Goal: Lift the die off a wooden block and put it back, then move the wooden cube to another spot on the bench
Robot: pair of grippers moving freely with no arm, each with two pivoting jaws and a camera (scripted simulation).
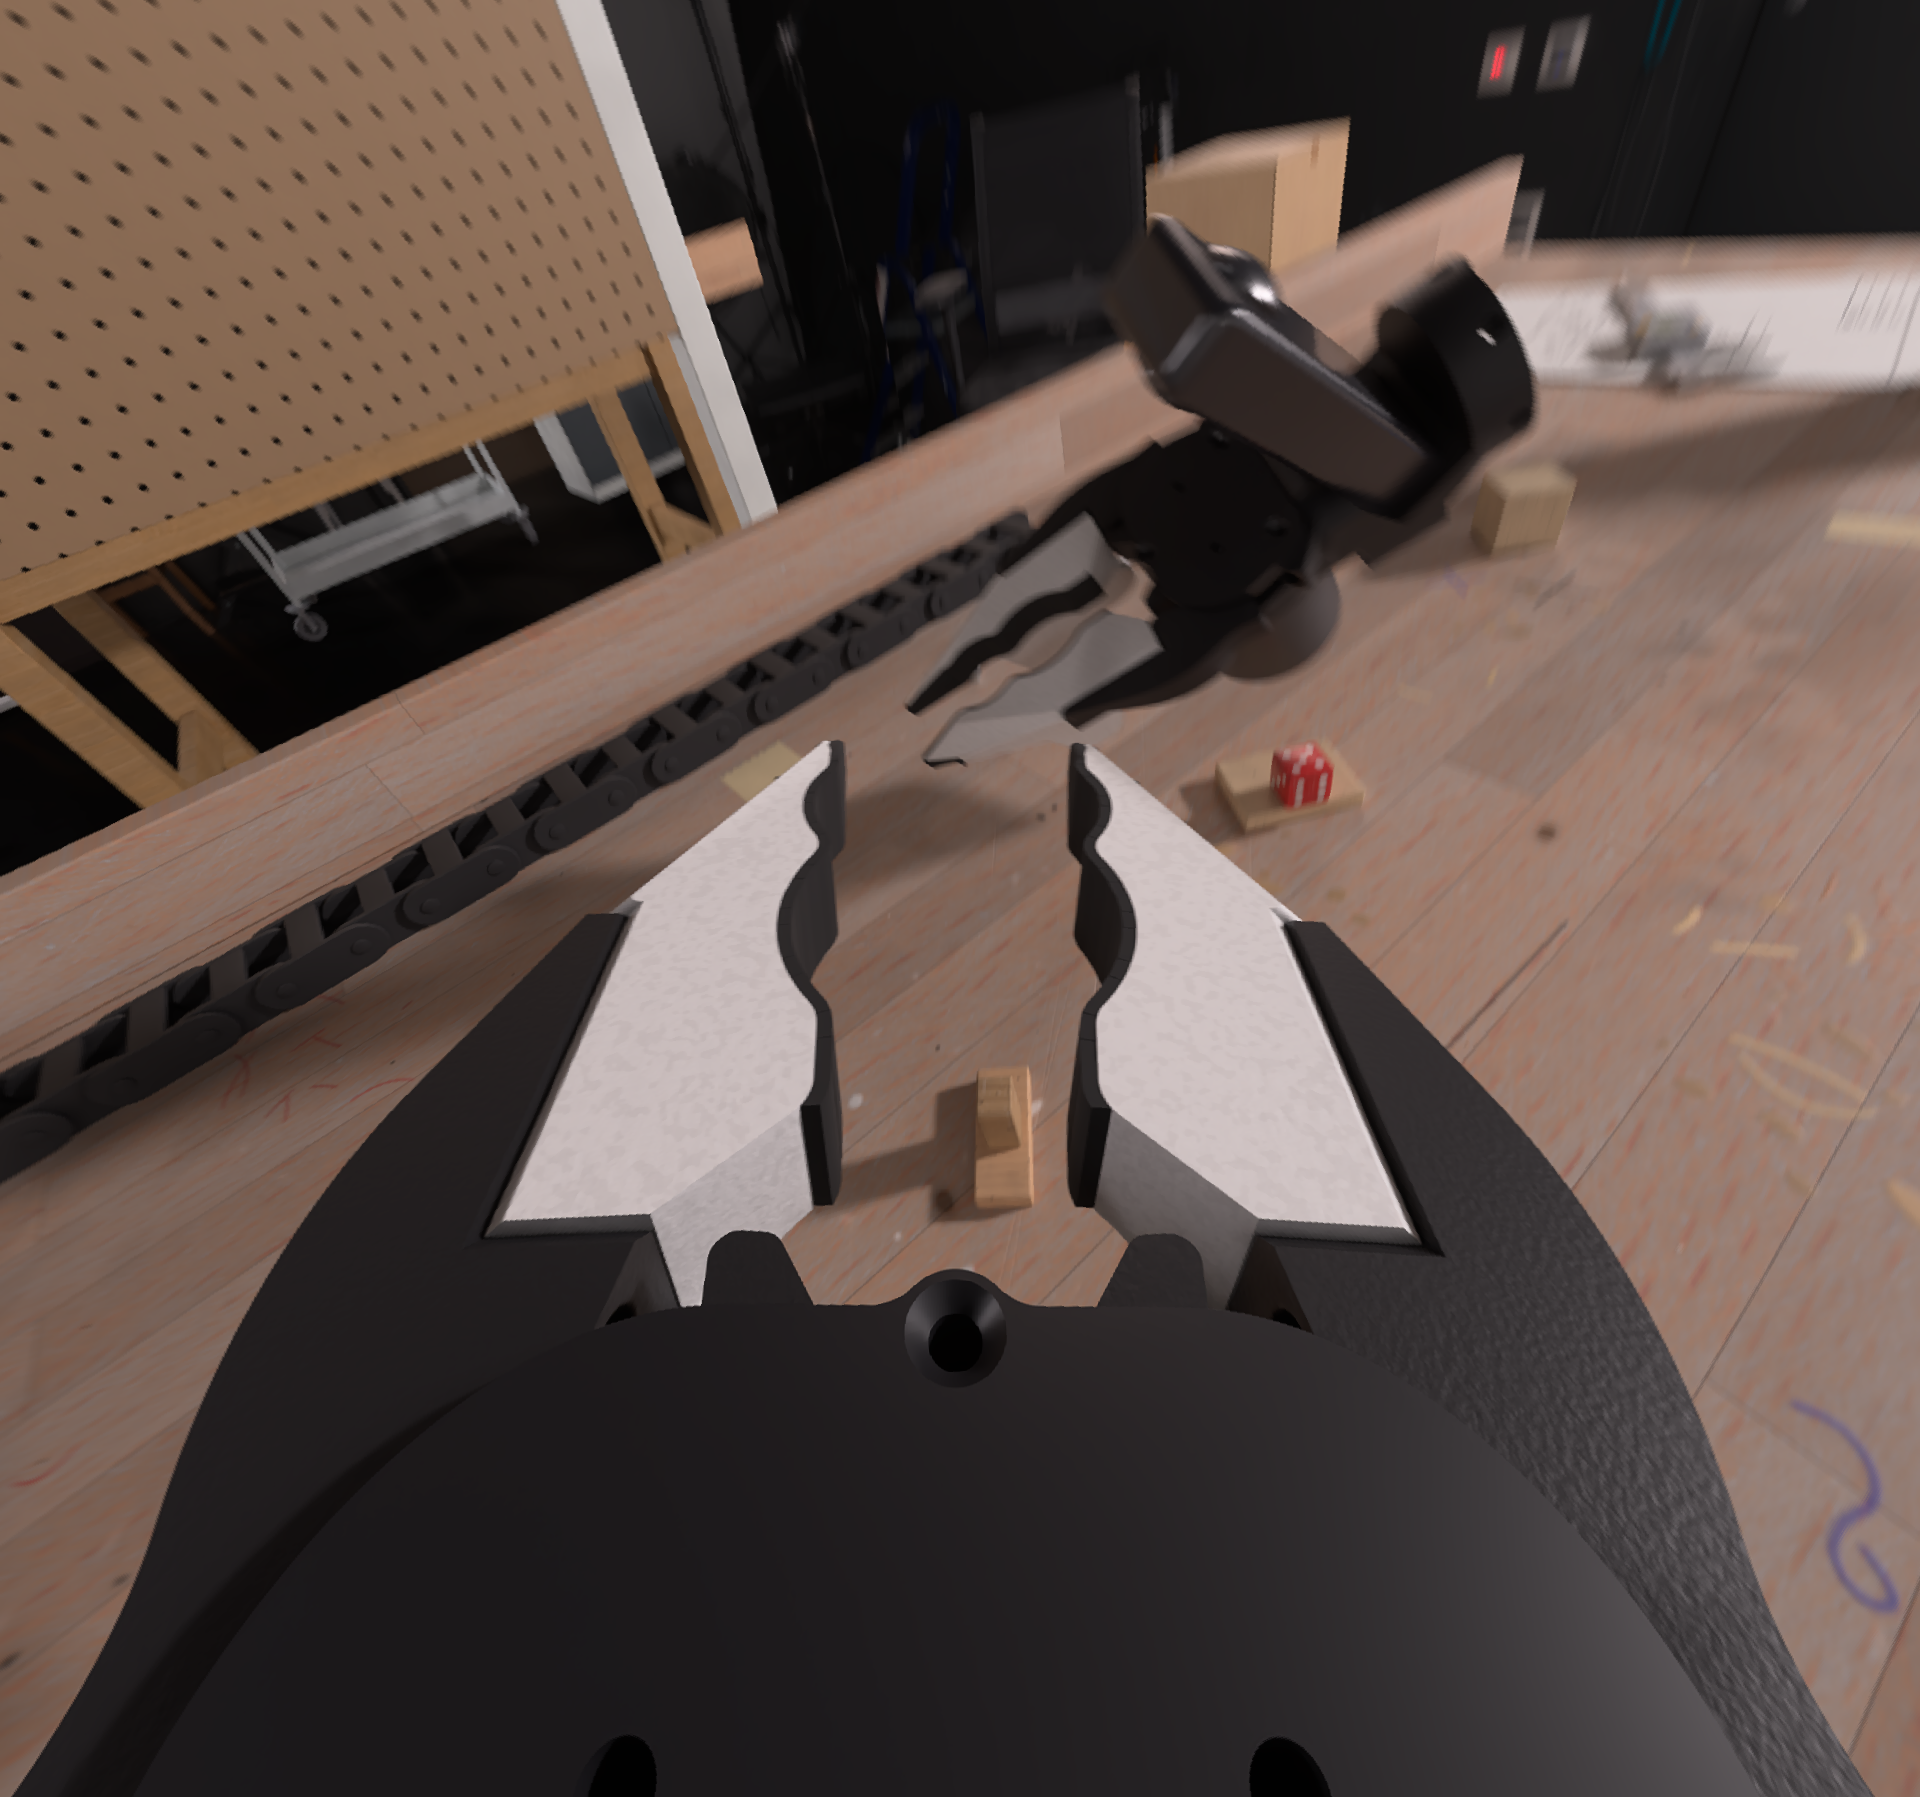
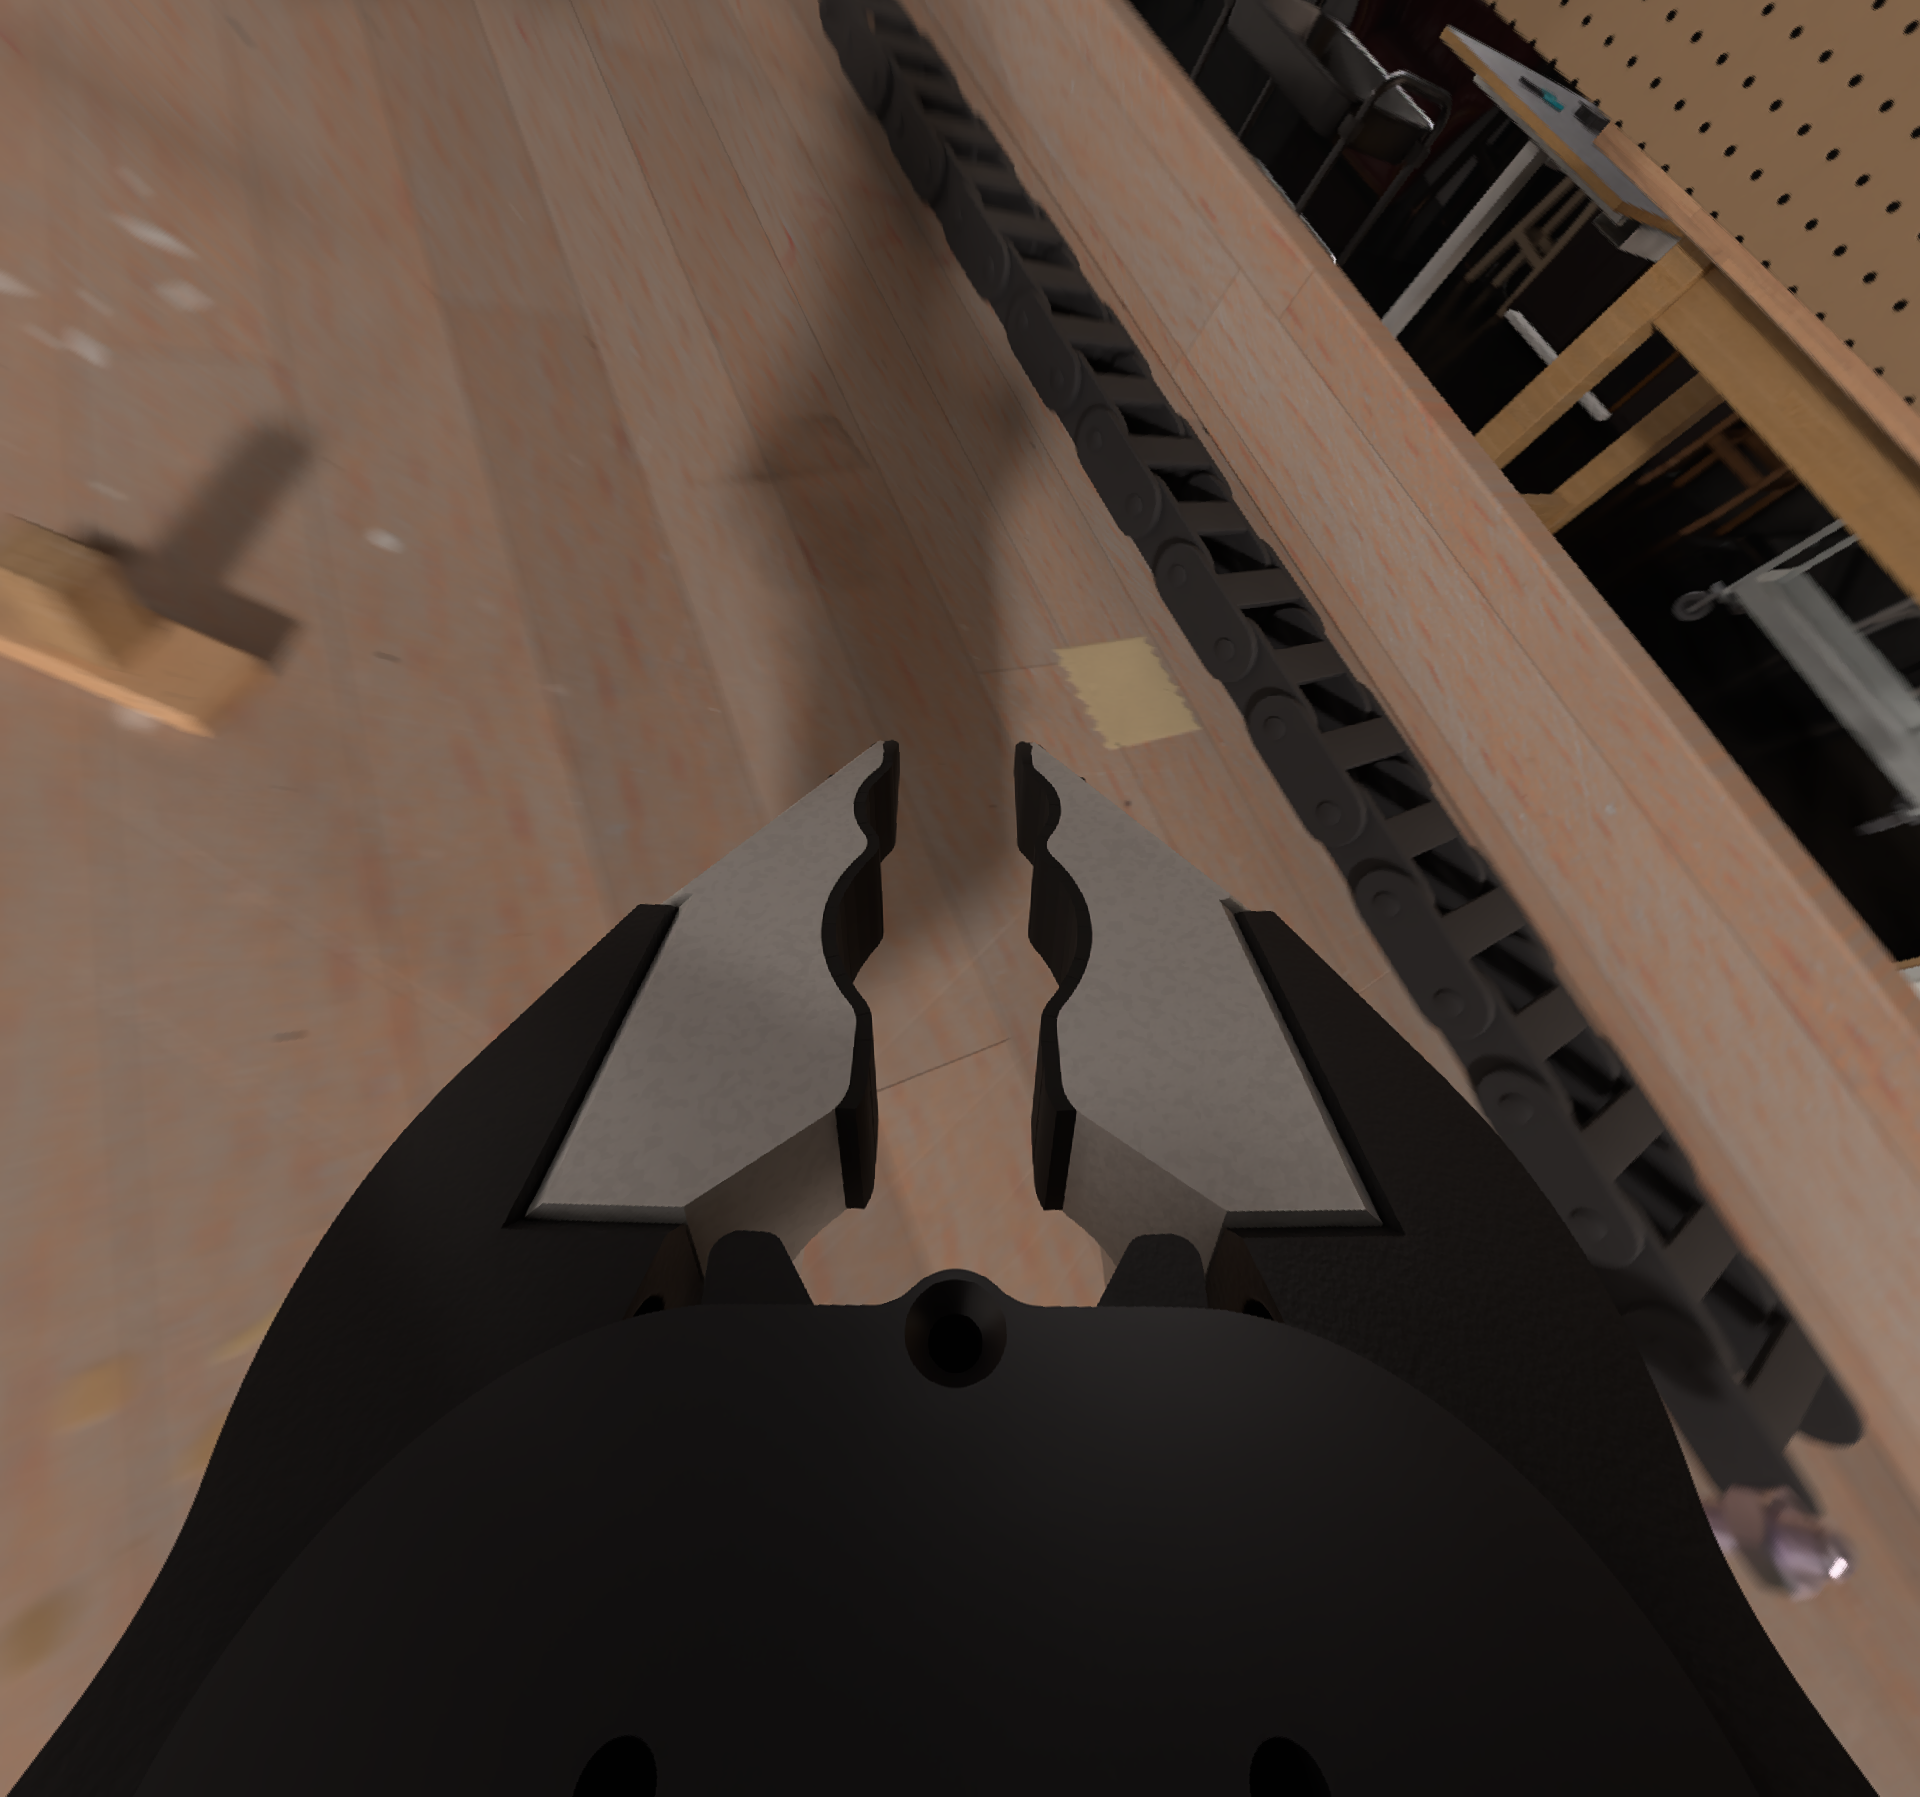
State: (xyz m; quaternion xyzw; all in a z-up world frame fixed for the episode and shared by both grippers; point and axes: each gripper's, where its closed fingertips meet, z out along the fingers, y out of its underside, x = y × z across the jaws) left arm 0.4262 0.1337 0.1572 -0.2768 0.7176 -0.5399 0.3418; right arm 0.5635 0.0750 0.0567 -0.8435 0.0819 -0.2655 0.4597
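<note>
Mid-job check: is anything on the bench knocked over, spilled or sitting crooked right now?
Nothing stands out. The small red die sits on its flat wooden block, the light wooden cube stands apart behind, and both grippers, left and right, are open and empty.

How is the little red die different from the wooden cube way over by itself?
The die is bright red with white marks; the wooden cube is plain tan. The die sits on top of a flat wooden block; the cube rests straight on the bench. The die looks smaller than the cube, though the cube lies farther off. Both are box-shaped, and no gripper holds either.
</note>
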